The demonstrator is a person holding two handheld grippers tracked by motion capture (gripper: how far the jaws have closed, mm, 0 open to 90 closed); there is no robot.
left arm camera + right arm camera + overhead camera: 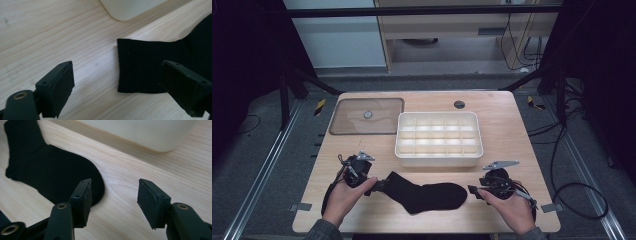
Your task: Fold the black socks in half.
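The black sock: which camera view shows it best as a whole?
The high view: there the whole black sock lies flat on the table, cuff to toe, between the two open grippers. The left gripper view shows mainly its ribbed cuff end. The right gripper view shows its rounded toe end.

The right claw hangs low over the wooden bench, jaws spread with nothing between them. A black sock lies flat, its toe just beside the left jaw. A white bin stands beyond.
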